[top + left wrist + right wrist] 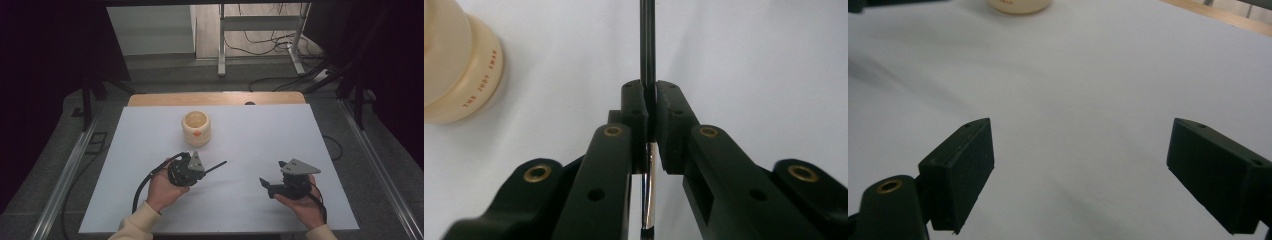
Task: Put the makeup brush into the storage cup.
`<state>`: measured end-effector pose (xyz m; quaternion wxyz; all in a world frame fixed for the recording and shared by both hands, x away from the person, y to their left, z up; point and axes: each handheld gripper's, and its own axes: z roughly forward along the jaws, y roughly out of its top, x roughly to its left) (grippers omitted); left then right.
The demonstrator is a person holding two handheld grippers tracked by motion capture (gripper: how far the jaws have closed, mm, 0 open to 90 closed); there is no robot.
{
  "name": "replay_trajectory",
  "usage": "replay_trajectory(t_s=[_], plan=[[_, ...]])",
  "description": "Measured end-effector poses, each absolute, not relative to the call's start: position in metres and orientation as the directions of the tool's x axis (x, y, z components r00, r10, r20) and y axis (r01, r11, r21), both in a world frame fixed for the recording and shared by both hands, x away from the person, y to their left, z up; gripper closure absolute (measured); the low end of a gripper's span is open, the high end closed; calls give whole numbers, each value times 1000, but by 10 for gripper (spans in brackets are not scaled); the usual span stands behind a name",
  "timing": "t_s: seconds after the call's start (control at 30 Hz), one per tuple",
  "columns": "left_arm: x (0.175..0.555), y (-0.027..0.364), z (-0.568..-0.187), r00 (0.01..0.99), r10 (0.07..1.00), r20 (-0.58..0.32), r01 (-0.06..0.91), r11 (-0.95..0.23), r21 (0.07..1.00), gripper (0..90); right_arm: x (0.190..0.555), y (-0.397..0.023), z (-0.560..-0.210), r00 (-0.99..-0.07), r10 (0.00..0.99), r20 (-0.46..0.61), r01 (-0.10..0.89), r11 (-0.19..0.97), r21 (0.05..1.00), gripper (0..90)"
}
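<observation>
I've got the left gripper (pixel 200 172) pinching a thin black rod (pixel 216 165), long axis pointing right; cup (pixel 196 128) sits just beyond it. Right gripper (pixel 265 184) spread, empty.

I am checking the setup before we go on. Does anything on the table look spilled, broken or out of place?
Nothing stands out. The cream jar stands upright on the white table with no spill around it. The left gripper is shut on a thin black rod; the right gripper is open with nothing between its jaws.
</observation>
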<state>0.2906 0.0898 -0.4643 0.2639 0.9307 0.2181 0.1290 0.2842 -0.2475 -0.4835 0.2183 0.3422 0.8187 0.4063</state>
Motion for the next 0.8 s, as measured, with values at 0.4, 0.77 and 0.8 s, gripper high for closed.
replay_trajectory(t_s=[0.4, 0.77, 0.8], plan=[[293, 86, -465, 877, 464, 121, 333, -771, 543, 834, 290, -228, -478, -703, 704, -104, 350, 469, 811, 117], [294, 84, -465, 880, 460, 121, 328, -771, 546, 833, 293, -219, -475, -719, 685, -116, 334, 487, 807, 117], [294, 84, -465, 880, 459, 121, 328, -772, 544, 834, 293, -218, -475, -719, 686, -115, 335, 487, 807, 118]])
